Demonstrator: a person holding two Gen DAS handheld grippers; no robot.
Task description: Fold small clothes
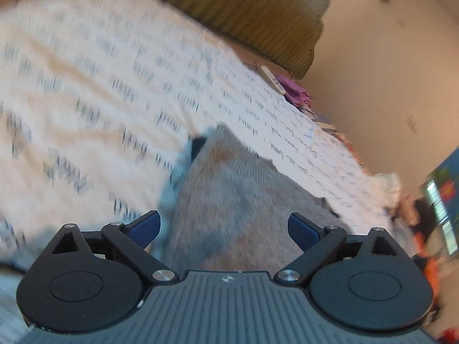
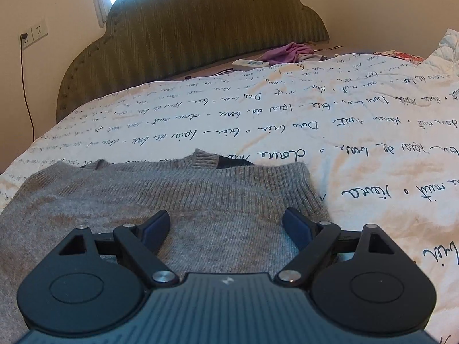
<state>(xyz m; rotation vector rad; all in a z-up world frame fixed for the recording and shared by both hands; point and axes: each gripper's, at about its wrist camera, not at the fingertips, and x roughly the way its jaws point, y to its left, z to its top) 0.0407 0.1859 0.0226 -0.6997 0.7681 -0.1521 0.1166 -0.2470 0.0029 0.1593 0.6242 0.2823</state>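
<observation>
One grey knit sweater (image 2: 160,200) lies flat on the bed's quilt (image 2: 330,143), ribbed collar at 12 o'clock with a dark lining showing inside it; its body runs off the lower and left edges. The right claw (image 2: 226,229) hangs over it, released, nothing between the pads. The left claw (image 1: 223,229) is released too, above the same sweater (image 1: 235,200); that view is tilted and badly blurred, script on the quilt (image 1: 100,86) unreadable. At 1 o'clock by the headboard (image 2: 200,34): one remote (image 2: 249,63), one purple cloth (image 2: 287,51).
</observation>
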